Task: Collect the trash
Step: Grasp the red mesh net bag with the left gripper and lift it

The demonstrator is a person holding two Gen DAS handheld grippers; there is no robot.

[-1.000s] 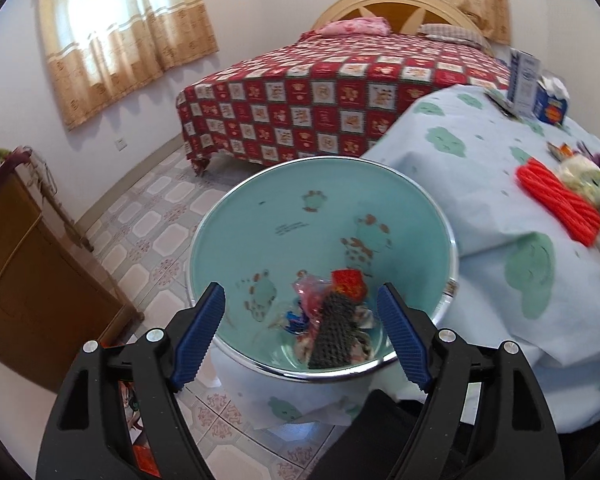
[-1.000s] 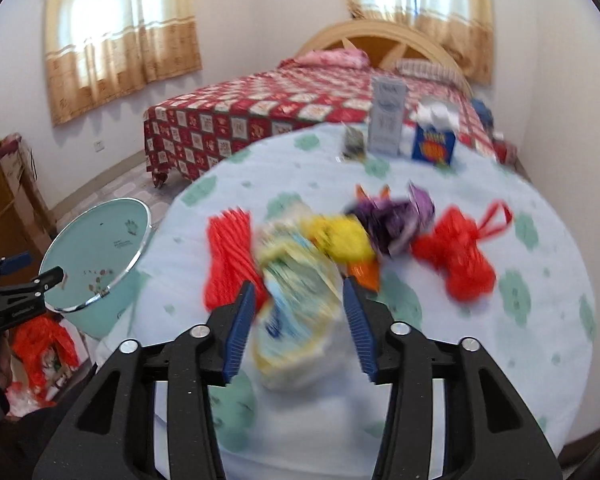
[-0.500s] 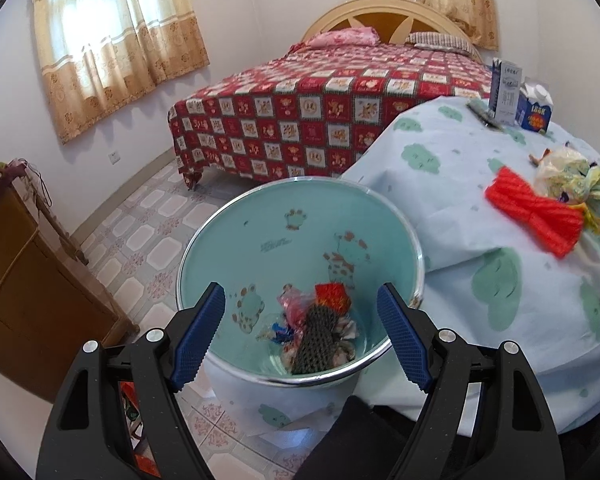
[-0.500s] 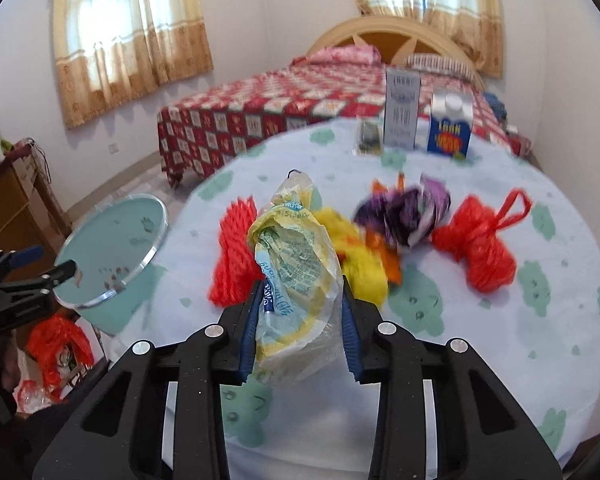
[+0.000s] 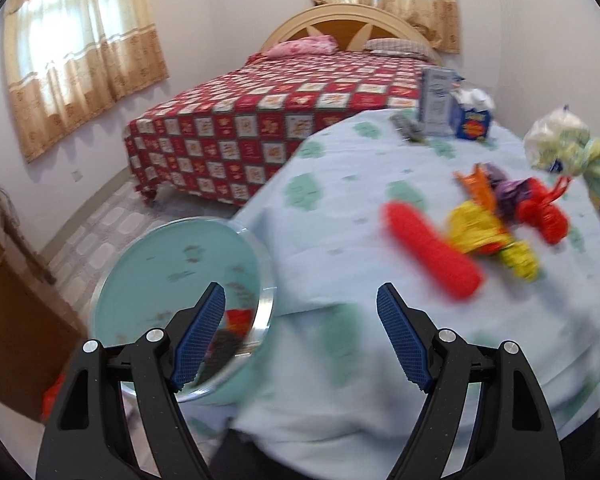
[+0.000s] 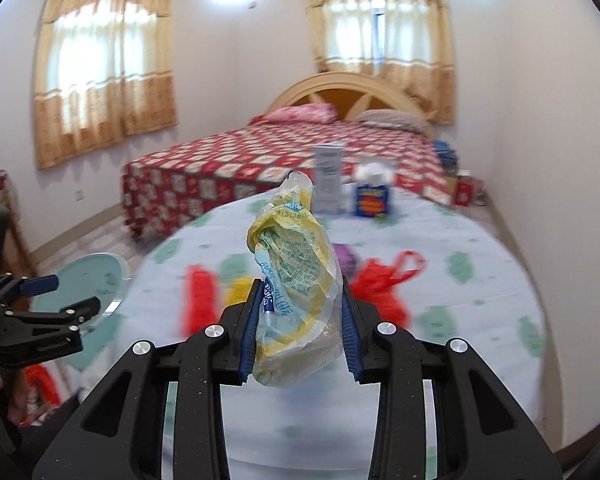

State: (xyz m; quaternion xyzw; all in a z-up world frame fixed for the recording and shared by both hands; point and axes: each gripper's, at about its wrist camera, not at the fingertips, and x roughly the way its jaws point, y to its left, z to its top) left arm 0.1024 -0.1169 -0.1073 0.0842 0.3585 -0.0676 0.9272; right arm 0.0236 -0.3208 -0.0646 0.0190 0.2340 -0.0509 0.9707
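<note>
Lifted clear of the table point(image 6: 480, 320) since a second ago, the crumpled yellow-and-white plastic bag point(image 6: 296, 304) now hangs pinched in the right tongs point(image 6: 298, 330), whose jaws have just been closing onto it and press on both its sides; its long axis stands upright between the blue pads, the twisted top rising above them. Left of those tongs and lower, beside the table's edge, waits the pale green bin point(image 6: 88, 280), its mouth tilted toward the camera and a few scraps already at its bottom. That leftward, downward offset is the relation the coming move appears to turn on: the bag would have to travel across the table's near edge to reach the opening. Swinging from above the bin toward the table, the left tongs point(image 5: 300, 336) are spread wide with nothing between them, the bin's rim point(image 5: 266, 300) now behind the left pad. More trash lies ahead of them on the cloth: a red mesh sleeve point(image 5: 432, 256), a yellow wad point(image 5: 480, 228), a red knotted bag point(image 5: 544, 216).
</note>
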